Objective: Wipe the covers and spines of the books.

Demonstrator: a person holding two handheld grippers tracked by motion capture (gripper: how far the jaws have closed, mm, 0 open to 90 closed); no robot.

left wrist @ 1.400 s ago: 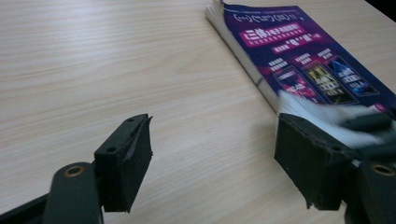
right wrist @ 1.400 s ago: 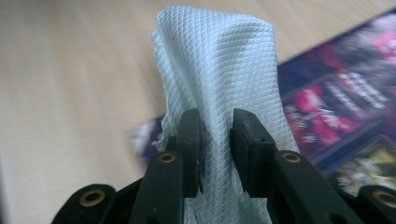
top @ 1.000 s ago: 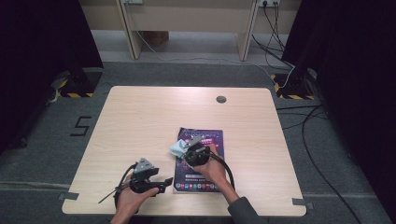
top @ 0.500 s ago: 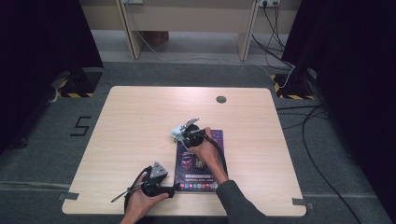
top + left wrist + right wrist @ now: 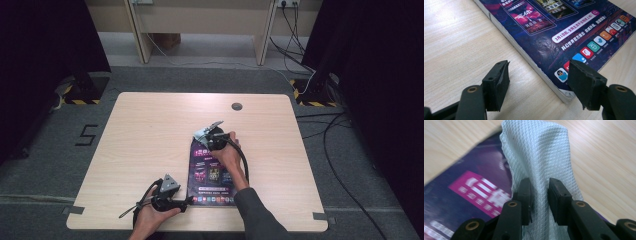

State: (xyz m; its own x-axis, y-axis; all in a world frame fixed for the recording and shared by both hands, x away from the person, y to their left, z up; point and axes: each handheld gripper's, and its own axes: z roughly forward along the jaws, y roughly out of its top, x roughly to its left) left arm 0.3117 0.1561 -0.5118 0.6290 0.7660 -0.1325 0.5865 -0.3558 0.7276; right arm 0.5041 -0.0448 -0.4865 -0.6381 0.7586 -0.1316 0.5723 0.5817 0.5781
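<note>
right tool (image 5: 539, 195), pinching cloth (image 5: 539, 152), slid up the book (image 5: 212, 170); left tool (image 5: 537, 82) spread, narrowing.

A light wooden table (image 5: 150, 145) with rounded corners fills the middle of the frame, a small dark cable hole (image 5: 237, 106) near its far edge. Grey carpet (image 5: 350, 195) lies around it, with a "5" mark (image 5: 88, 135) taped at the left. Black curtains (image 5: 45, 50) darken the upper left and the right side. At the top centre stands a pale wooden frame (image 5: 200, 20). Cables (image 5: 345, 150) trail across the floor at the right, and yellow-black striped tape (image 5: 306, 94) marks both sides.
</note>
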